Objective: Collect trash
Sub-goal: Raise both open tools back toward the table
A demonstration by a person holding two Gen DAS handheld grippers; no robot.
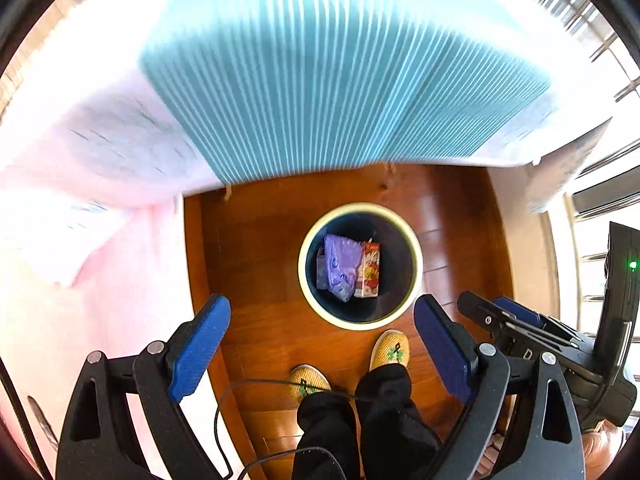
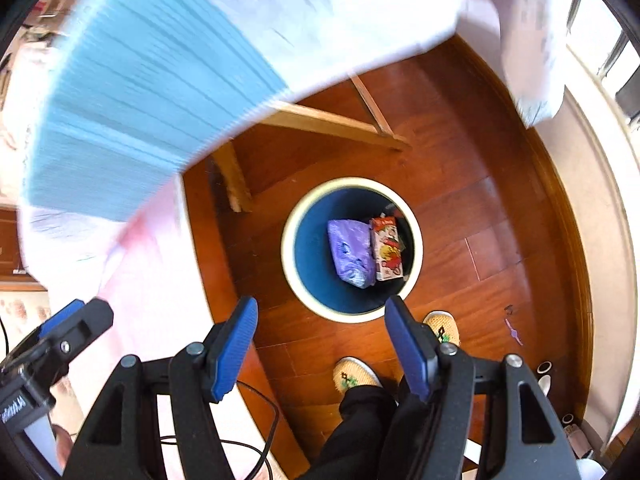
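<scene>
A round bin with a cream rim (image 1: 316,236) (image 2: 289,236) stands on the wooden floor below both grippers. Inside it lie a crumpled purple wrapper (image 1: 340,266) (image 2: 351,254) and a red and white juice carton (image 1: 368,270) (image 2: 387,254). My left gripper (image 1: 320,344) is open and empty, held above the bin's near edge. My right gripper (image 2: 320,344) is open and empty too, also above the bin's near edge. The right gripper shows at the right of the left wrist view (image 1: 516,320), and the left gripper at the left of the right wrist view (image 2: 76,320).
A table with a teal striped mat (image 1: 340,64) (image 2: 152,80) on a pale cloth (image 1: 100,140) overhangs the floor beyond the bin. Its wooden legs (image 2: 320,120) stand behind the bin. The person's yellow slippers (image 1: 390,354) (image 2: 356,374) stand just before the bin. A cable (image 1: 256,392) hangs near the legs.
</scene>
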